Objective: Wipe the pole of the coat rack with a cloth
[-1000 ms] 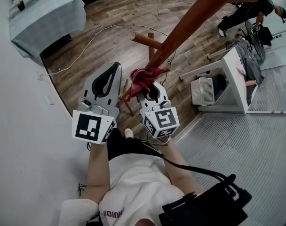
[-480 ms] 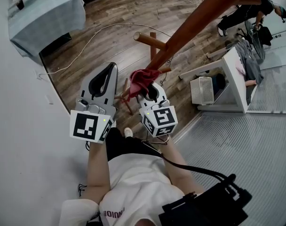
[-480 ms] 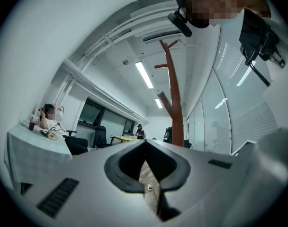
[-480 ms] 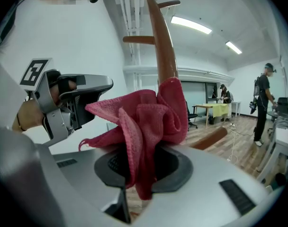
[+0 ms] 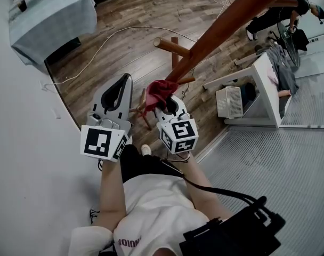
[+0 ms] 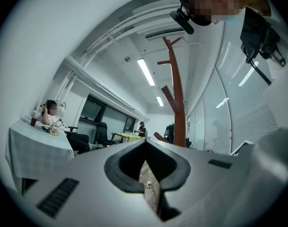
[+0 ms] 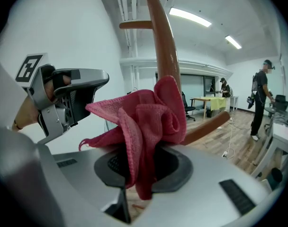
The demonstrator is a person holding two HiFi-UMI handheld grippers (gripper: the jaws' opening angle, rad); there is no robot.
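The coat rack's reddish-brown pole [image 5: 226,17] slants from the top right down to its base near the middle of the head view. A red cloth [image 5: 159,91] is bunched against the pole's lower part, just above the base. My right gripper [image 5: 162,102] is shut on the cloth. In the right gripper view the cloth [image 7: 146,115] bulges out of the right gripper [image 7: 141,150] and presses on the pole [image 7: 160,37]. My left gripper [image 5: 126,79] is shut on nothing, left of the pole and apart from it. The left gripper view shows the left gripper [image 6: 145,143] and the pole [image 6: 178,108] beyond.
The rack's short wooden peg [image 5: 170,47] sticks out left near the base. A white cable [image 5: 114,40] loops over the wood floor. A table with a pale blue cover [image 5: 50,15] stands top left. A white basket [image 5: 229,103] and white furniture [image 5: 268,89] stand right. A person [image 5: 287,9] is far top right.
The right gripper and the red cloth have slid a little lower along the pole, toward its base. The left gripper has hardly moved.
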